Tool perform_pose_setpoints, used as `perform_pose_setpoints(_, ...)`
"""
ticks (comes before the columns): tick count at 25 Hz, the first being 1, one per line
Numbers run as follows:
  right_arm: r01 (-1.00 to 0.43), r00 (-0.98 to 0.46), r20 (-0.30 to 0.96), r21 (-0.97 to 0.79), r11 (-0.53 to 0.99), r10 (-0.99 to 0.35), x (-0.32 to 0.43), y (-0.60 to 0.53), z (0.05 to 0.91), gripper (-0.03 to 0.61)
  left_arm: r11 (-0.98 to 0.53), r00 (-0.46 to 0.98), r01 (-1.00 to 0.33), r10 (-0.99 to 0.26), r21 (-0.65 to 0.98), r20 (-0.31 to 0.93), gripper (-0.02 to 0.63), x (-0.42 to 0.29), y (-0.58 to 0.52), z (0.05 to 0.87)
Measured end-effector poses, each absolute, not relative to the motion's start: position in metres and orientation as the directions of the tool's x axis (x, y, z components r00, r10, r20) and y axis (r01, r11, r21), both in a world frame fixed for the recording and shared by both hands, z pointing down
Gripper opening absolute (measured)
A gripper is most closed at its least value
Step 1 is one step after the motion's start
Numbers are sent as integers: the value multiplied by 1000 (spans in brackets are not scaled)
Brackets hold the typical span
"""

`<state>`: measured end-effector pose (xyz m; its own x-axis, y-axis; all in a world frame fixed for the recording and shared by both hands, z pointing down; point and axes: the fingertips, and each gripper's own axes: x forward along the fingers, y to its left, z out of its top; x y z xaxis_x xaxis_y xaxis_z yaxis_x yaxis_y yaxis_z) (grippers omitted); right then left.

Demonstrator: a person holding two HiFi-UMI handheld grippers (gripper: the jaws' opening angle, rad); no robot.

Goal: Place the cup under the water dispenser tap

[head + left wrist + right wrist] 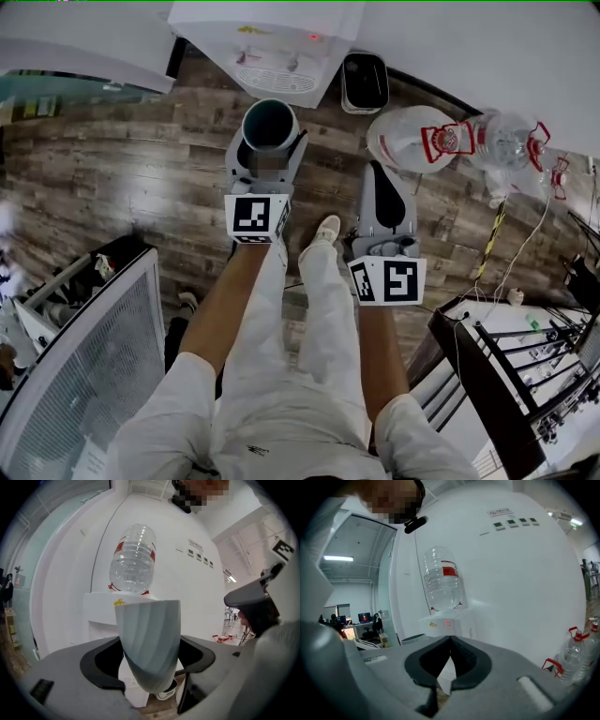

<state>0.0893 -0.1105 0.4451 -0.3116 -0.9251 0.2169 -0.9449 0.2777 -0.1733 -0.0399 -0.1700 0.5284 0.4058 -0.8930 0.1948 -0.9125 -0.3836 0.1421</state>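
A pale blue-grey ribbed cup (270,127) stands upright between the jaws of my left gripper (270,142), which is shut on it. In the left gripper view the cup (149,639) fills the middle, gripped on both sides by the dark pads. The white water dispenser (272,42) stands just beyond the cup, against the wall. Its upturned clear bottle (132,562) rises behind the cup's rim. My right gripper (384,202) hangs to the right of the cup. Its jaws meet at the tips with nothing held. The right gripper view shows the dispenser (443,623) ahead with a red light on it.
A black bin (365,82) sits right of the dispenser. Spare water bottles (511,141) and a white bag (412,141) lie on the wood floor at the right. A white mesh unit (94,356) stands at lower left, a dark metal rack (516,375) at lower right.
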Motion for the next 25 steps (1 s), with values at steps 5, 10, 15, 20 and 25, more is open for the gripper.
perform_pose_setpoints(5, -943, -319, 225, -176, 284, -921, 88, -114, 467, -5, -389, 408, -912, -892, 126, 197, 347, -39, -191, 567)
perform_pose_setpoints(10, -939, -332, 235, -171, 297, -913, 88, -120, 485, -5, -390, 408, -913, -887, 123, 218, 347, -38, -203, 608)
perform_pose_setpoints(15, -936, -344, 234, -157, 314, -909, 84, -129, 497, -5, -392, 404, -915, -884, 97, 236, 347, -41, -217, 639)
perform_pose_setpoints(20, -934, -348, 239, -168, 314, -907, 81, -134, 514, -5, -412, 420, -908, -884, 83, 207, 345, -39, -229, 660)
perform_pose_setpoints(25, -932, -358, 242, -158, 327, -902, 78, -141, 531, -5, -420, 417, -906, -877, 41, 236, 345, -37, -239, 688)
